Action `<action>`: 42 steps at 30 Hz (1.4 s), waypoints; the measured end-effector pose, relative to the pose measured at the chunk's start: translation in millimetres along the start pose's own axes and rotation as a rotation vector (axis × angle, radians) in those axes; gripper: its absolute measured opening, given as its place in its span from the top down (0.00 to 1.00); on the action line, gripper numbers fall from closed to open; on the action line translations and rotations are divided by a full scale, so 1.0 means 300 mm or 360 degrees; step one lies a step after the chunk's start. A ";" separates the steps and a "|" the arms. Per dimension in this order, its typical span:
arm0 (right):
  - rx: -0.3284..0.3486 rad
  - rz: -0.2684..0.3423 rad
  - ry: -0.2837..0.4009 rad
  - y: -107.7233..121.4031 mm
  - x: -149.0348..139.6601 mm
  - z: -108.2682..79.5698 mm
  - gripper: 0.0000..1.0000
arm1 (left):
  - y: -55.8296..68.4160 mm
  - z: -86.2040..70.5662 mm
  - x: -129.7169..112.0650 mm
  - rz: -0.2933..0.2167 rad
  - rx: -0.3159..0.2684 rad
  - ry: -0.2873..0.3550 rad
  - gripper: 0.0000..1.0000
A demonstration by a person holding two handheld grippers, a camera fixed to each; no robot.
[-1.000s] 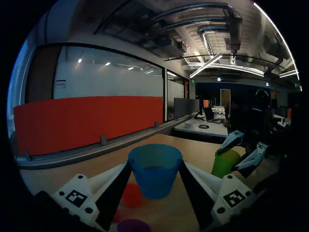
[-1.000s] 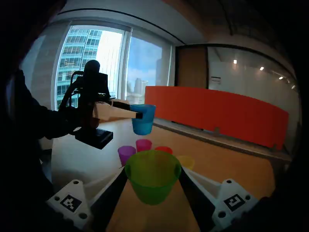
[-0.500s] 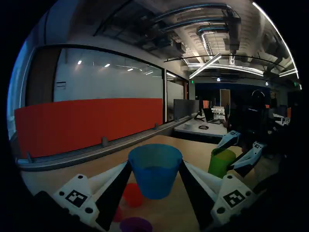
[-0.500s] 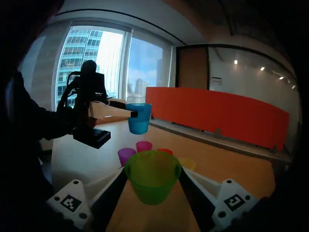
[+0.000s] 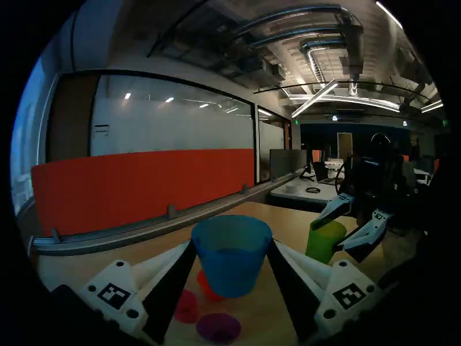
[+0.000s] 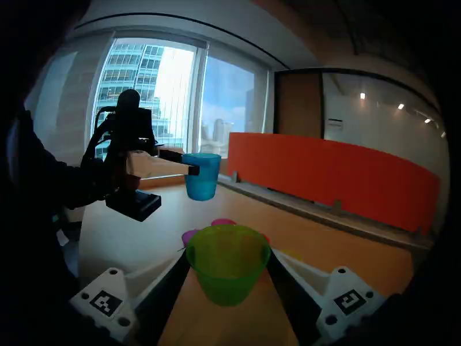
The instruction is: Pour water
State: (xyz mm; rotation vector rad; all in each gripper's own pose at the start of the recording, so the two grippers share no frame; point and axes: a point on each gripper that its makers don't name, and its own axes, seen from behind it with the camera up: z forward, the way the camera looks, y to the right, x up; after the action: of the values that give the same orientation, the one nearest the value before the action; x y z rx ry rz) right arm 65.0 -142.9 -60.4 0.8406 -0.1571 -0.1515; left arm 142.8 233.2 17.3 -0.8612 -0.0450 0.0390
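The white fingers (image 5: 167, 277) of the left gripper (image 5: 231, 248) have black pads. Each one has a square black-and-white tag (image 5: 113, 295) with a blocky pattern. A white sheet (image 5: 102, 130) hangs on the glass wall, too small to read.

The left gripper squeezes a blue cup (image 5: 231, 262) from both sides. The cup is smooth see-through plastic, round, wide at the top and narrow at the bottom. It stands upright, and water (image 5: 230, 252) fills its lower part. In the right gripper view it hangs in the air over the table (image 6: 346, 254).

The right gripper (image 6: 229, 256) has the same white fingers and tags. It pinches a green cup (image 6: 228, 271) of the same shape, upright, with both pads pressing on it. The two cups are near each other but do not touch.

The table top is smooth pale wood. On it, under the blue cup, sit three small cups: a purple cup (image 5: 218, 327), a pink cup (image 5: 185, 305) and a red cup (image 5: 206, 285). A long orange panel (image 5: 144, 184) runs behind the table.
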 end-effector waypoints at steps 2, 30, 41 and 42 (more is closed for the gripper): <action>0.0017 -0.0008 0.0001 -0.006 0.008 0.018 0.08 | -0.013 -0.019 0.003 0.0004 0.0018 0.0001 0.14; 0.0222 -0.0049 0.0021 -0.092 0.085 0.214 0.08 | -0.117 -0.234 0.077 0.0101 0.0219 0.0020 0.14; 0.0293 -0.0038 0.0024 -0.126 0.090 0.262 0.08 | -0.122 -0.255 0.119 0.0180 0.0251 0.0045 0.14; 0.0302 -0.0036 0.0022 -0.130 0.088 0.268 0.08 | -0.124 -0.257 0.123 0.0192 0.0255 0.0046 0.14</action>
State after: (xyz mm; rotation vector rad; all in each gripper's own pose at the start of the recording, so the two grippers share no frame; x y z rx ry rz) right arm 72.1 -232.1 -34.7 1.0329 -0.1506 -0.1539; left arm 184.6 152.5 -3.9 -0.7035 0.0369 0.1413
